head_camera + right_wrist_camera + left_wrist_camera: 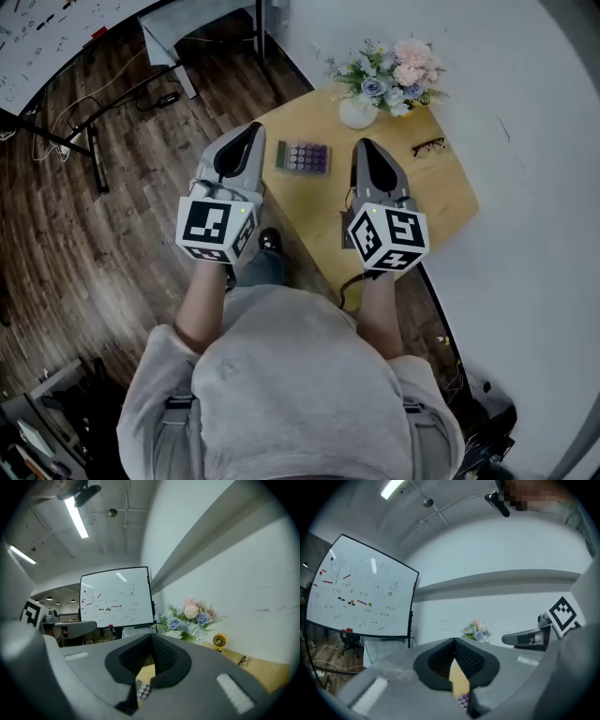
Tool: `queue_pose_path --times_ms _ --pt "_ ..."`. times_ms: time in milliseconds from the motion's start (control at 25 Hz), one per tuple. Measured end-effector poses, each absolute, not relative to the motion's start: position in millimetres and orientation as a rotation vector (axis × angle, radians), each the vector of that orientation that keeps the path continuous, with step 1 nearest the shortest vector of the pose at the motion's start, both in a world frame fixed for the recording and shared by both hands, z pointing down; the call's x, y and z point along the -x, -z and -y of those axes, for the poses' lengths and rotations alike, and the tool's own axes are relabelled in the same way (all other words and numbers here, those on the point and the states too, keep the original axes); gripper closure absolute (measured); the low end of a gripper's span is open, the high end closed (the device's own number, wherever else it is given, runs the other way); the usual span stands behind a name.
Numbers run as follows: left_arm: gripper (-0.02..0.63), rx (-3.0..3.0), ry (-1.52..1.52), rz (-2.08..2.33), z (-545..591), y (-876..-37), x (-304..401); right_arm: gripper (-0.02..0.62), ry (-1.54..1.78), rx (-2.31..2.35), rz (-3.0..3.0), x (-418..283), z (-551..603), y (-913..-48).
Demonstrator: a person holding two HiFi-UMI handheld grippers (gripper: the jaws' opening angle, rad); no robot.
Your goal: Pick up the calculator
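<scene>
Wooden table (441, 187) in shot, and the calculator (303, 157) lies flat on it, untouched. Just left of the calculator hangs the left gripper (251, 128), just right of it the right gripper (364, 143), both with jaws pressed together on nothing. Beyond the calculator stands a flower vase (359, 112), with glasses (428, 145) further right.

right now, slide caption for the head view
Shut left tool and right tool flank a small purple-keyed calculator on a light wooden table beside pastel flowers and black glasses.
</scene>
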State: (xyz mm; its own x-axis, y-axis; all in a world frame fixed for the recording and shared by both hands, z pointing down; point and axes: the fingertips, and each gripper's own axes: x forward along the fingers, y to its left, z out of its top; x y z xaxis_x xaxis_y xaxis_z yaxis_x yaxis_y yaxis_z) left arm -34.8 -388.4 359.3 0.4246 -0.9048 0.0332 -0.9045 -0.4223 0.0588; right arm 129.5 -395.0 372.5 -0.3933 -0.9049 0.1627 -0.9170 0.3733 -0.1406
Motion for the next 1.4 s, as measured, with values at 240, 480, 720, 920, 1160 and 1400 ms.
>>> queue_pose_path --times_ms 240,480,720,920,1160,1400 --pt "0.600 -2.460 -0.133 1.566 407 -424 40 0.592 -0.470 -1.649 2.459 -125 409 -419" --pt "0.600 -2.322 -0.217 1.461 411 -483 43 0.592 -0.601 -1.605 2.373 -120 412 -464" --pt "0.600 -2.202 -0.330 1.363 410 -537 38 0.587 -0.762 -1.567 2.287 -120 414 -511" --pt "0.555 -2.142 -0.367 1.291 415 -564 29 0.569 -0.869 -1.527 2.229 -122 420 -543" --pt "0.512 -2.057 -0.386 1.229 423 -591 22 0.520 -1.003 -1.484 2.157 -125 427 -579" --pt "0.458 -1.990 -0.430 1.182 432 -616 16 0.449 -1.093 -1.442 2.096 -126 435 -607"
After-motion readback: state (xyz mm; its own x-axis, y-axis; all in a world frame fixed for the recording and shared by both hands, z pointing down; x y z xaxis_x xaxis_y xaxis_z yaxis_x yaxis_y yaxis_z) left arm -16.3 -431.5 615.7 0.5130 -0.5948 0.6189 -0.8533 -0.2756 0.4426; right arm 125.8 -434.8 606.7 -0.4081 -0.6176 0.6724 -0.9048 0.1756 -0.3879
